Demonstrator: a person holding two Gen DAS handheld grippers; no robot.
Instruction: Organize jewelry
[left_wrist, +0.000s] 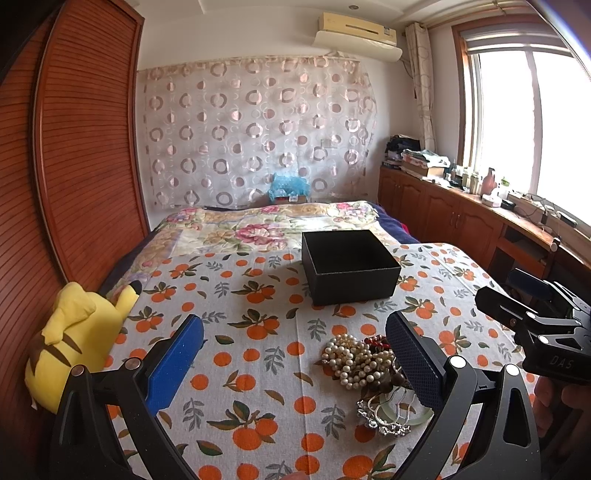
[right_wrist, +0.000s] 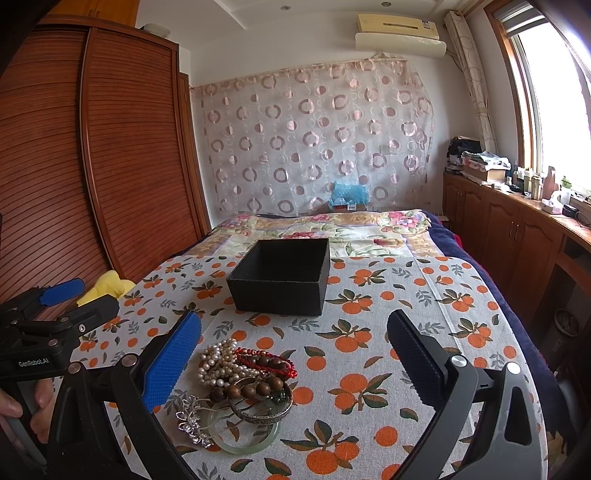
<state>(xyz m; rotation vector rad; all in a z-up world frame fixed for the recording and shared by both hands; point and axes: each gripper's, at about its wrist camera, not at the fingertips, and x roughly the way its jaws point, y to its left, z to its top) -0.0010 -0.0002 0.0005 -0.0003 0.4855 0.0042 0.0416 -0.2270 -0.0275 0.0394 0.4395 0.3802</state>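
Jewelry pile: heaped on the orange-print cloth near the cameras, nothing gripping it; in the right wrist view it lies by the blue left pad, in the left wrist view by the dark right pad.
Left gripper: jaws spread wide and released, holding nothing, hovering above the cloth with the pile just inside its right finger.
Right gripper: jaws likewise wide apart and empty, the pile toward its left finger.
Pile contents: pearl strand at the far left, red cord bracelet beside it, brown wooden beads in the middle, silver bangle over a pale green jade bangle, and a silver ornate piece at the near left.
Black box: open-topped, upright, on the cloth beyond the pile and well apart from it; inside appears empty.
Hand: seen at the left edge of the right wrist view, wrapped around the other gripper's handle.
Yellow plush toy: at the cloth's left edge, against the wooden wardrobe.
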